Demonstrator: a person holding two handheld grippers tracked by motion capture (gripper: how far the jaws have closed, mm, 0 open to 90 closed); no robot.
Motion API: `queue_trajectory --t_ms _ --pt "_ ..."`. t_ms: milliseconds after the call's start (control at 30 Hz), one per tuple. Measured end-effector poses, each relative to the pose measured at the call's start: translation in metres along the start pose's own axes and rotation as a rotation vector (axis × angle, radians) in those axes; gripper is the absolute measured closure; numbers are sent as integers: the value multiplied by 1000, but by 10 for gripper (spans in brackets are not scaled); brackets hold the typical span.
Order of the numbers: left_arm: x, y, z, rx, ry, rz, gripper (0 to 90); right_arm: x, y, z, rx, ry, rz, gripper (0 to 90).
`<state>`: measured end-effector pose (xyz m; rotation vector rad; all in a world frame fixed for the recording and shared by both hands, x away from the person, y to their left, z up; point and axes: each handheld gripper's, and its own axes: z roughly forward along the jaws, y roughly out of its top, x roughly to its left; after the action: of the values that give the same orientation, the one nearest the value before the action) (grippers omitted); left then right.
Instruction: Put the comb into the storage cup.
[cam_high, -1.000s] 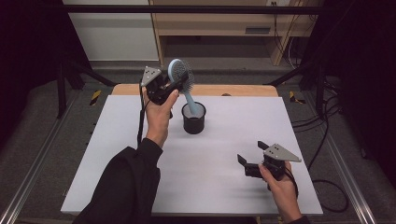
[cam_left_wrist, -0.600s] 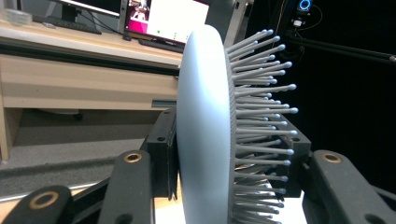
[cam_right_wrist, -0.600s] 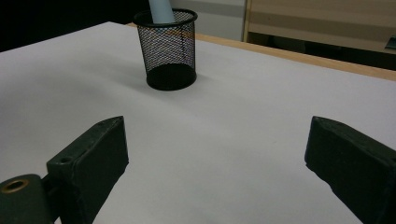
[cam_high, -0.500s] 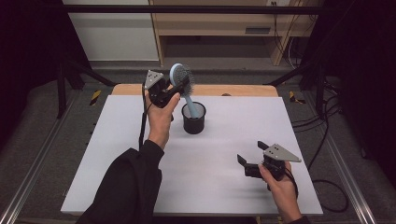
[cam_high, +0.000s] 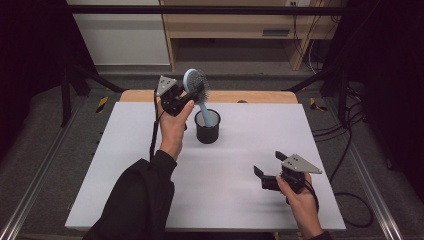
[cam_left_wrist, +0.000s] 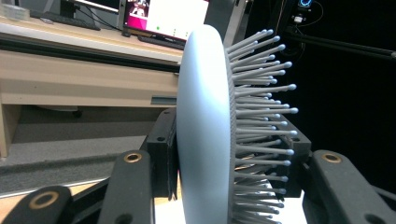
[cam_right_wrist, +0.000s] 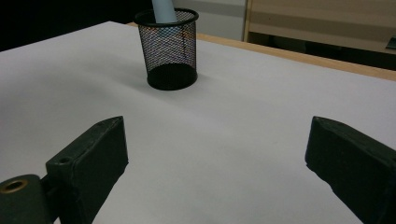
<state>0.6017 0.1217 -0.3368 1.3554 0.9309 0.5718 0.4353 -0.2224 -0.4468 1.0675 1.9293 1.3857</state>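
The white table (cam_high: 225, 165) runs past the bottom of the high view, its near edge cut off by the person's dark sleeve (cam_high: 137, 200). On its far half stands a black mesh cup (cam_high: 207, 126); in the right gripper view the cup (cam_right_wrist: 170, 49) shows whole, but the pale blue handle inside it is cut off by the top edge. That handle belongs to the hairbrush (cam_high: 196, 85), whose lower end sits in the cup while its head rises tilted above the rim. The left gripper (cam_high: 181, 100) is clenched on the brush head; in the left gripper view the hairbrush (cam_left_wrist: 205, 135) blocks much of the scene, its bristles pointing right. Behind it a monitor's screen is too blurred to read. The right gripper (cam_high: 267, 172) rests near the table's front right, jaws spread wide with nothing between them.
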Motion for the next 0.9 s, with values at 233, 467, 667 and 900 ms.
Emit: queue_trajectory --t_ms 233,467,667,900 --pt "1 -3 1 9 4 4 517 1 0 0 -1 2 -1 58" --pt "1 -7 3 20 5 3 517 0 0 0 0 0 0 58" --pt "3 -11 5 31 7 -10 517 1 0 0 1 1 -3 58" --pt "2 -15 7 41 7 -4 516 1 0 0 2 3 -4 57"
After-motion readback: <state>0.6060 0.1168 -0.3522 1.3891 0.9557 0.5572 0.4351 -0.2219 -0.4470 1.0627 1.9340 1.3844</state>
